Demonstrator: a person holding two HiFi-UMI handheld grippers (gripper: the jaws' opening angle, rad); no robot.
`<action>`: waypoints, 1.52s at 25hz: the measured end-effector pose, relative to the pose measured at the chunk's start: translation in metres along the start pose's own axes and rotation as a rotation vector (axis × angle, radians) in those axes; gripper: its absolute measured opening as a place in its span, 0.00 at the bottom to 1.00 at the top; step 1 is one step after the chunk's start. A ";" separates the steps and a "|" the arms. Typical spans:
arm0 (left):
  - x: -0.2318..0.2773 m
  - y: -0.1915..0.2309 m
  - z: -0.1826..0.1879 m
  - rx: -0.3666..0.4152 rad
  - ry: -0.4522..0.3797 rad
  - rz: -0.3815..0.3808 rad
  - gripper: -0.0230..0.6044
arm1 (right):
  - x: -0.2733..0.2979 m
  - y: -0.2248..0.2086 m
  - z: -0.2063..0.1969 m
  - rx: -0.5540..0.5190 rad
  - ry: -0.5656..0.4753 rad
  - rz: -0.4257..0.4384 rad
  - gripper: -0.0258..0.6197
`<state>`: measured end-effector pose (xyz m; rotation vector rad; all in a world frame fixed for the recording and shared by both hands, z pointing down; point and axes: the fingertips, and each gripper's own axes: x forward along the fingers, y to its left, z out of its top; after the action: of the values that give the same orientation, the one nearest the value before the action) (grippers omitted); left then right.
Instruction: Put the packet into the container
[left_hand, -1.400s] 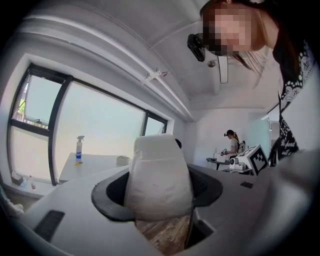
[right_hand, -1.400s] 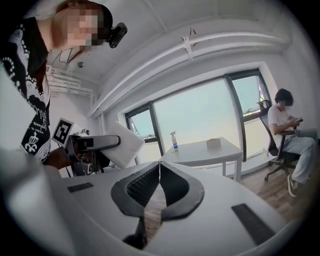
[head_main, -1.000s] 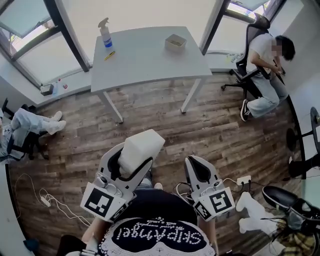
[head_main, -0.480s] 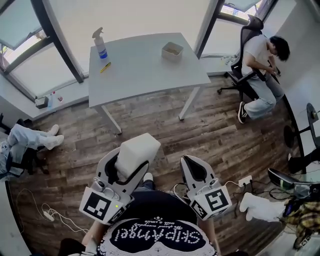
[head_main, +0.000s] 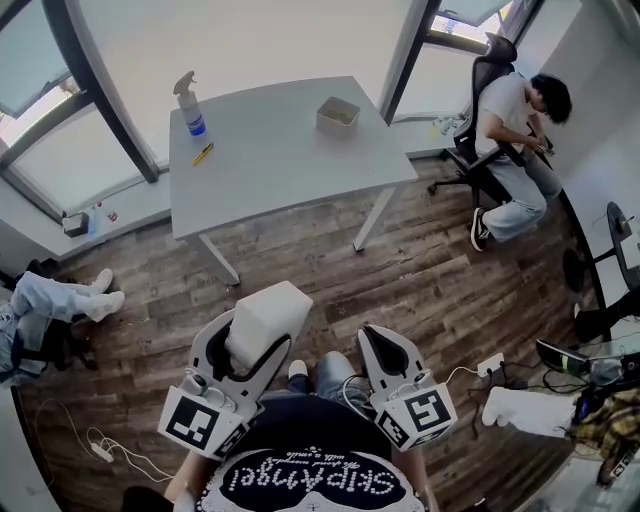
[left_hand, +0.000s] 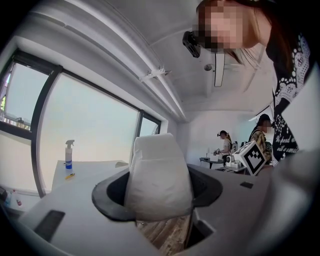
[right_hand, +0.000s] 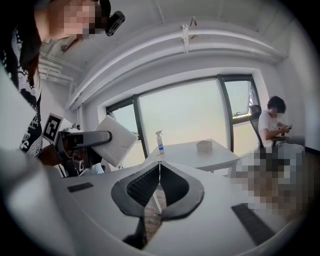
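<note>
A white packet is clamped between the jaws of my left gripper, held over the wooden floor well short of the table. In the left gripper view the packet stands upright and fills the gap between the jaws. My right gripper is shut with nothing in it; its jaws meet at the tips. The container, a small beige open box, sits on the far right part of the grey table. From the right gripper view the container shows small on the table ahead.
A spray bottle and a yellow pen lie on the table's far left. A person sits in an office chair at the right. Another person's legs stretch out at the left. Cables and a power strip lie on the floor.
The table and container have shifted nearer and lower in the head view as the person walks forward. Both grippers keep their states, the left still holding the packet.
</note>
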<state>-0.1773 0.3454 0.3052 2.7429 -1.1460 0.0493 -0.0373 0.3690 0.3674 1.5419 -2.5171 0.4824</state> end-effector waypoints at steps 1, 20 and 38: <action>0.001 0.000 0.001 -0.001 -0.004 -0.001 0.48 | 0.000 -0.001 0.000 0.000 0.002 -0.001 0.06; 0.063 0.035 0.004 -0.040 0.013 0.076 0.48 | 0.060 -0.055 0.021 0.025 0.030 0.059 0.06; 0.150 0.051 0.021 -0.053 -0.017 0.118 0.48 | 0.104 -0.134 0.055 0.014 0.028 0.105 0.06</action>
<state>-0.1089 0.2014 0.3056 2.6323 -1.2938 0.0099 0.0363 0.2064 0.3723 1.4025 -2.5887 0.5321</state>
